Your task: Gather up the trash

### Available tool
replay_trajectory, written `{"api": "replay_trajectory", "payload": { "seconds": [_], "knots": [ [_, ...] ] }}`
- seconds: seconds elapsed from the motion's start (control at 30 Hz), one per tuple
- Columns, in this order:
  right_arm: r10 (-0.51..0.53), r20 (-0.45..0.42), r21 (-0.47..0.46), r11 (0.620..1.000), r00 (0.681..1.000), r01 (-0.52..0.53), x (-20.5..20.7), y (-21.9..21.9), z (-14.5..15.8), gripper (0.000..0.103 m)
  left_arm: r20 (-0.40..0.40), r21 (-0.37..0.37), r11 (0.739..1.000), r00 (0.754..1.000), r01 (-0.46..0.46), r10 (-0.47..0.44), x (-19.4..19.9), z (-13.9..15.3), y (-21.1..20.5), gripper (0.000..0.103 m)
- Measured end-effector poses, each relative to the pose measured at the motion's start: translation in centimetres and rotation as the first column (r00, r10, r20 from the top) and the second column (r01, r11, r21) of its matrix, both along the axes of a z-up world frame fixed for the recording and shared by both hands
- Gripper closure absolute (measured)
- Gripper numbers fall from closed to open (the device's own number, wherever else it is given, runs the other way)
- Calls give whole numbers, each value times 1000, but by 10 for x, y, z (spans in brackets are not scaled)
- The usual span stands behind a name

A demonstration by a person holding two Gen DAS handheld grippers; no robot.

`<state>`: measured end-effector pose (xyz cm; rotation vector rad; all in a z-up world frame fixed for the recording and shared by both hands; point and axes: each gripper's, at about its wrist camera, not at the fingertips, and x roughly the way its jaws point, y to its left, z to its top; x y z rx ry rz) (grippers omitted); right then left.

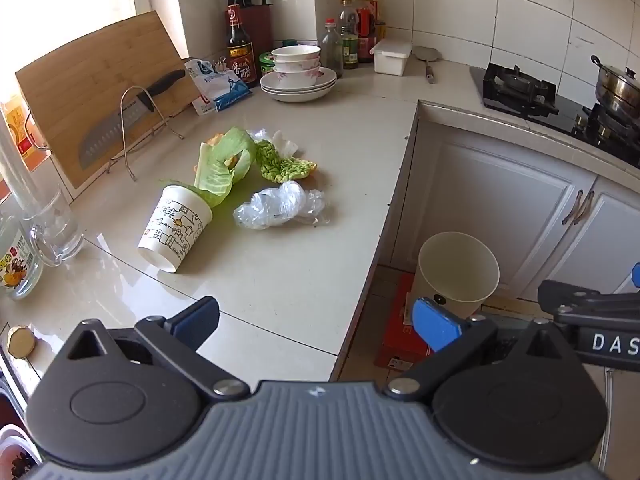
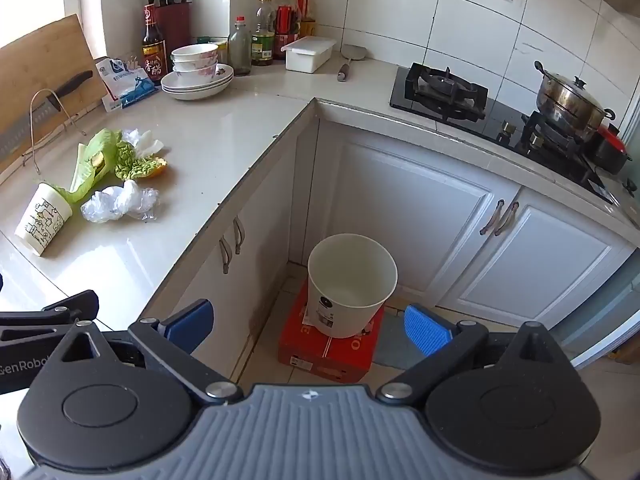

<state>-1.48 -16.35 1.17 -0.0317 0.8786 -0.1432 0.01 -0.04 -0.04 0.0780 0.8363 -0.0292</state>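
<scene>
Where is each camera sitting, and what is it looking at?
Left wrist: sits on the left gripper, above the countertop, looking across it at the paper cup, cabbage leaves and plastic wrap; its own open fingers show, plus part of the right gripper at the right edge.
Right wrist: sits on the right gripper, off the counter's edge, looking down at the white bin on a red box; its open fingers show.
Shared: cup, leaves, wrap, bin, stove.
</scene>
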Motion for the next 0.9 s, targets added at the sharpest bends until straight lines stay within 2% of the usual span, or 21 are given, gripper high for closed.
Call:
{"api": "replay_trajectory", "payload": {
  "seconds": [0.9],
  "knots": [
    [9,17,-7,1000,1000,-9,-5,2,5,0,13,-8,1000,1000,-7,7,-2,6,3,1]
  ]
}}
